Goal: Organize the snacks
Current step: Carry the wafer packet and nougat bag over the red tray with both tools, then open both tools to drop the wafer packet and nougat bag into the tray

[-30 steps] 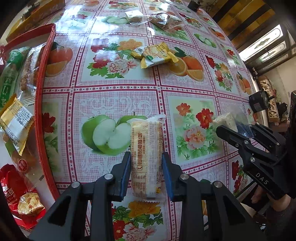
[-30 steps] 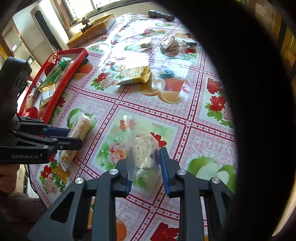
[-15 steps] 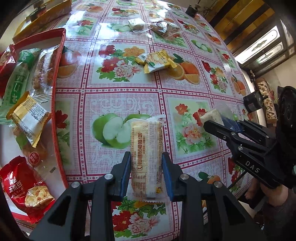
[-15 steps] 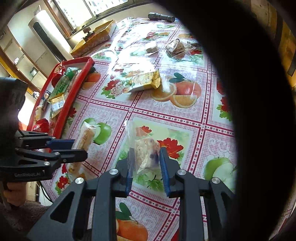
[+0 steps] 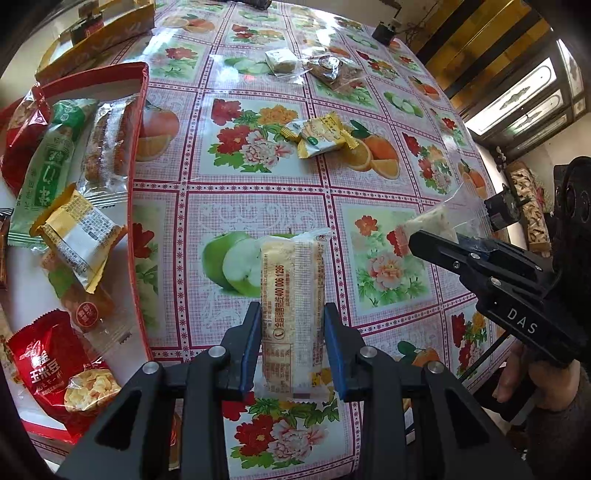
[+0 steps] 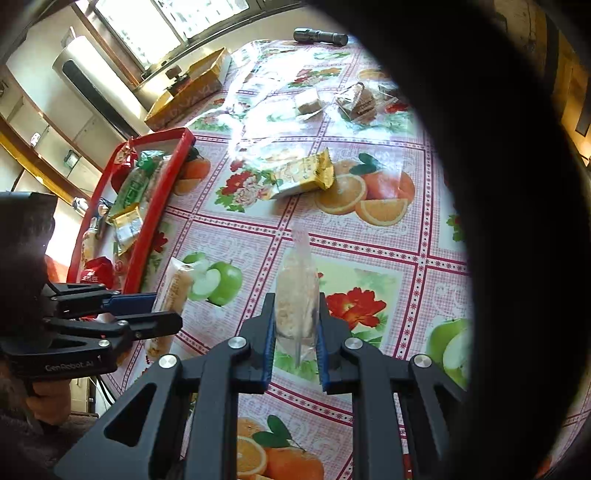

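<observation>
Both claws have their hands full here. The left claw (image 5: pixel 291 347) is clamped on a long pale wafer-type bar (image 5: pixel 291 306) in a printed wrapper, blue pads pressing its two long sides, and the bar is held clear above the table (image 5: pixel 258 192) — right over the green apple picture on the flowery oilcloth. The right claw (image 6: pixel 295 336) is squeezed onto a clear zip bag (image 6: pixel 297 295) with a crumbly beige cake inside; its jaws have just closed a bit further on the bag, which now sits edge-on between the pads with the top of the plastic sticking up past the tips.

Off to the left is the red tray (image 5: pixel 142 96), already holding a bunch of packets (a green one, a red one, a yellow-and-white one, a couple of clear ones). Loose on the table: a yellow snack packet (image 5: pixel 319 134) beside the orange slices picture, and farther back a small white square cake (image 5: pixel 280 59) next to a brown snack in clear wrap (image 5: pixel 332 70).

In the right wrist view, a yellow box (image 6: pixel 188 90) and a dark flashlight (image 6: pixel 320 36) sit at the far edge.
</observation>
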Motion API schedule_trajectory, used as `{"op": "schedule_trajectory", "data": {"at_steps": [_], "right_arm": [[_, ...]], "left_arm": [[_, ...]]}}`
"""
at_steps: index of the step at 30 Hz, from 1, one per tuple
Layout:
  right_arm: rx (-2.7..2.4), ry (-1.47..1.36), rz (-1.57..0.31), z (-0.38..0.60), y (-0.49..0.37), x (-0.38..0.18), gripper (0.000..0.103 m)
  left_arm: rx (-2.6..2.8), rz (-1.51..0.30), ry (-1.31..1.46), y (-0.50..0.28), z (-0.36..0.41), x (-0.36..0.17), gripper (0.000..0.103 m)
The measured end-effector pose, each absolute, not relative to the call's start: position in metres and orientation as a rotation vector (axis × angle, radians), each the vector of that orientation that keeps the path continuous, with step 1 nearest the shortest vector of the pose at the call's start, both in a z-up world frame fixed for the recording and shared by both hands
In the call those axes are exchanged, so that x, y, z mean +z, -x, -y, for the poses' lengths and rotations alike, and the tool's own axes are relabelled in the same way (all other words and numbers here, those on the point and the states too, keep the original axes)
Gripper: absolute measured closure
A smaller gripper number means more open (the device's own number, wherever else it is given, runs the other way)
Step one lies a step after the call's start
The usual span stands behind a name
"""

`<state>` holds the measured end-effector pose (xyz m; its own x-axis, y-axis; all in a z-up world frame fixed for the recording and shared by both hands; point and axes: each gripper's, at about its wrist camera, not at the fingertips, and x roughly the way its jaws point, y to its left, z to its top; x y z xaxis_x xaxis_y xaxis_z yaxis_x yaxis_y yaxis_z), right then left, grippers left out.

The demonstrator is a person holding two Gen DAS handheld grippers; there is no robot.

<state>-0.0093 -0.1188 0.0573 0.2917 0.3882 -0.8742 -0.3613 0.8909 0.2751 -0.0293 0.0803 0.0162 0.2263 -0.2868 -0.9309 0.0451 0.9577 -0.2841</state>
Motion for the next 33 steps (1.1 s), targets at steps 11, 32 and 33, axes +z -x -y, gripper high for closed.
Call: {"op": "schedule_trajectory", "data": {"at_steps": [11, 32, 33], "right_arm": [[0.720, 0.018, -1.126, 0.015, -0.005, 0.081, 0.083], [0.865, 0.143, -1.171, -0.145, -0.037, 0.045, 0.080], [0.849, 0.154, -1.169, -0.146, -0.038, 0.043, 0.077]], "left_arm": [[-0.091, -1.223, 0.302, 0.039, -0.153, 0.054, 0.071], [0.235, -1.201, 0.317, 0.029, -0.273, 0.050, 0.070], [0.247, -1.201, 0.311, 0.028, -0.274, 0.050, 0.070]]}}
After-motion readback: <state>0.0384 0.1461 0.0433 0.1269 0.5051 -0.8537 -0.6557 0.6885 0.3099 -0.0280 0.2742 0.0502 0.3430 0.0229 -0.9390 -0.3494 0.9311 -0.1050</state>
